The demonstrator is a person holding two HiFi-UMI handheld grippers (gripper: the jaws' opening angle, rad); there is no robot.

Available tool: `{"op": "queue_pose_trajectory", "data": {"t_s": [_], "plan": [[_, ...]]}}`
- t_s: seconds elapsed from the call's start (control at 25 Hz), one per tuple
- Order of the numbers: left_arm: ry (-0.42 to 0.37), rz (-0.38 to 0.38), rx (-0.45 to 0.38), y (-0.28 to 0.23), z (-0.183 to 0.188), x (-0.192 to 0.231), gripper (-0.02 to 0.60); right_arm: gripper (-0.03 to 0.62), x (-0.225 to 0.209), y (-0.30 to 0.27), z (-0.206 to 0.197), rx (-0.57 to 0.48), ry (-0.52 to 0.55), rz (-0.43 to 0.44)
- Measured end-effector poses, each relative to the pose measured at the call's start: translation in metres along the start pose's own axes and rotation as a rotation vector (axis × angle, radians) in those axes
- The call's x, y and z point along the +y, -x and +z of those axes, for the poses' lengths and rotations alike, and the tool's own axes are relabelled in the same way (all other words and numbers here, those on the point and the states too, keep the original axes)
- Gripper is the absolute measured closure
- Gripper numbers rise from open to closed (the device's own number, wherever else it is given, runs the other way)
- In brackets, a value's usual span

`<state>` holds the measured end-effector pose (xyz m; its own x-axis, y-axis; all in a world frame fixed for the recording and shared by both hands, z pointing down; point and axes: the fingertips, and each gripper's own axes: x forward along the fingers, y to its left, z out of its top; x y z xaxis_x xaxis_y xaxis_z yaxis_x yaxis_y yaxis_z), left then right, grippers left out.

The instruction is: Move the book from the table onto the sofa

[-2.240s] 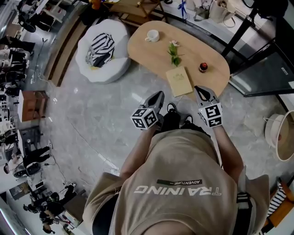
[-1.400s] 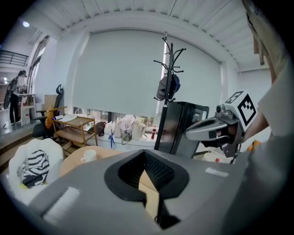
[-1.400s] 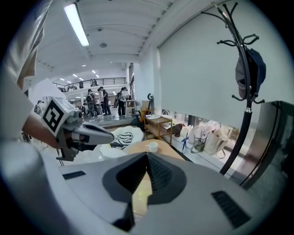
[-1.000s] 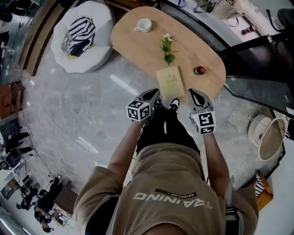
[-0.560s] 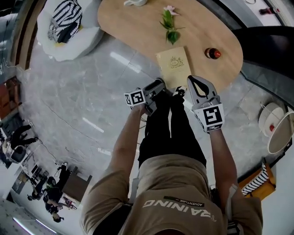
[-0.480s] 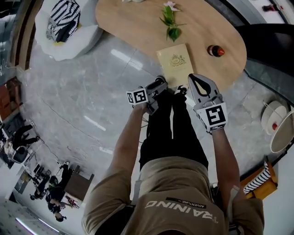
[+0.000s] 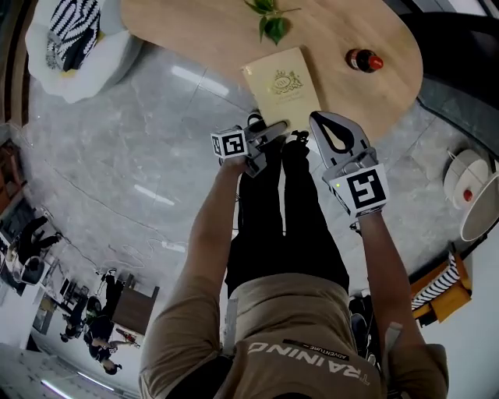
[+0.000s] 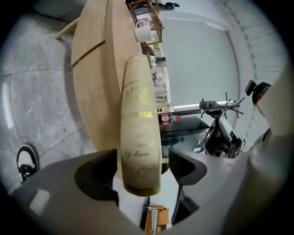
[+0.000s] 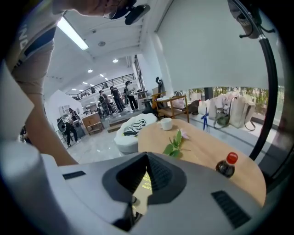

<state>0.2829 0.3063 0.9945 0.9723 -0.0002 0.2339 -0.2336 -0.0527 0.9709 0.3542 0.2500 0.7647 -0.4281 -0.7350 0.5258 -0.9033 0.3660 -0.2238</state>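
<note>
The cream book (image 7: pixel 282 82) with gold print lies on the oval wooden table (image 7: pixel 366 101), its near end at the table's edge. My left gripper (image 7: pixel 273 128) lies rolled on its side at that end. In the left gripper view the book's spine (image 8: pixel 140 128) runs between the opening jaws of the left gripper (image 8: pixel 141 153), with a gap on each side. To the right of the book, my right gripper (image 7: pixel 316 118) hangs shut and empty. The book (image 9: pixel 146 182) shows below its joined tips (image 9: pixel 148 157). The white sofa (image 7: pixel 74 39) with a striped cushion sits far left.
A red-capped dark bottle (image 7: pixel 363 59) stands right of the book, and a green flower sprig (image 7: pixel 269 23) lies beyond it. A white cup (image 9: pixel 166 124) is at the table's far end. The person's black-trousered legs stand below the grippers. A white basket (image 7: pixel 479 206) sits at right.
Both grippers have sunk toward the table's near edge. The left one rolled onto its side, went from shut to open, and now has the book's near end between its jaws.
</note>
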Motion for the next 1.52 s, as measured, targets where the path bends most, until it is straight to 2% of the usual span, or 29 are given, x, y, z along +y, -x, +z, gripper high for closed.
{"op": "queue_pose_trajectory", "data": {"t_s": [0.12, 0.2, 0.32, 0.4, 0.56, 0.64, 0.96, 1.04, 1.16, 1.24, 1.52], "plan": [[-0.006, -0.018, 0.004, -0.01, -0.003, 0.001, 0.26, 0.589, 0.005, 0.007, -0.01, 0.013, -0.009, 0.004], [0.001, -0.044, -0.011, -0.01, -0.003, -0.004, 0.354, 0.589, 0.009, 0.014, -0.015, 0.025, -0.001, 0.002], [0.01, -0.068, -0.035, -0.005, 0.003, -0.017, 0.364, 0.589, 0.009, 0.024, -0.019, 0.032, -0.008, -0.01], [-0.012, -0.083, -0.046, 0.001, 0.009, -0.026, 0.367, 0.589, 0.007, 0.031, -0.02, 0.034, -0.014, -0.023], [-0.04, -0.157, -0.006, 0.012, 0.014, -0.065, 0.37, 0.589, 0.006, 0.043, -0.018, 0.043, -0.013, -0.045], [-0.059, -0.168, -0.011, 0.017, 0.015, -0.083, 0.37, 0.589, 0.006, 0.052, -0.01, 0.031, -0.006, -0.046], [-0.08, -0.105, -0.04, 0.075, 0.002, -0.164, 0.37, 0.589, 0.03, 0.102, 0.043, -0.02, 0.009, -0.034], [-0.086, -0.114, -0.077, 0.09, 0.009, -0.192, 0.37, 0.589, 0.038, 0.113, 0.062, -0.038, 0.023, -0.026], [0.032, -0.158, -0.18, 0.113, 0.009, -0.245, 0.368, 0.589, 0.056, 0.136, 0.085, -0.04, 0.063, -0.007], [0.051, -0.171, -0.227, 0.133, 0.009, -0.278, 0.37, 0.589, 0.071, 0.151, 0.099, -0.057, 0.077, 0.003], [-0.094, -0.173, -0.292, 0.178, 0.044, -0.353, 0.37, 0.589, 0.083, 0.171, 0.165, -0.177, 0.135, 0.016]]}}
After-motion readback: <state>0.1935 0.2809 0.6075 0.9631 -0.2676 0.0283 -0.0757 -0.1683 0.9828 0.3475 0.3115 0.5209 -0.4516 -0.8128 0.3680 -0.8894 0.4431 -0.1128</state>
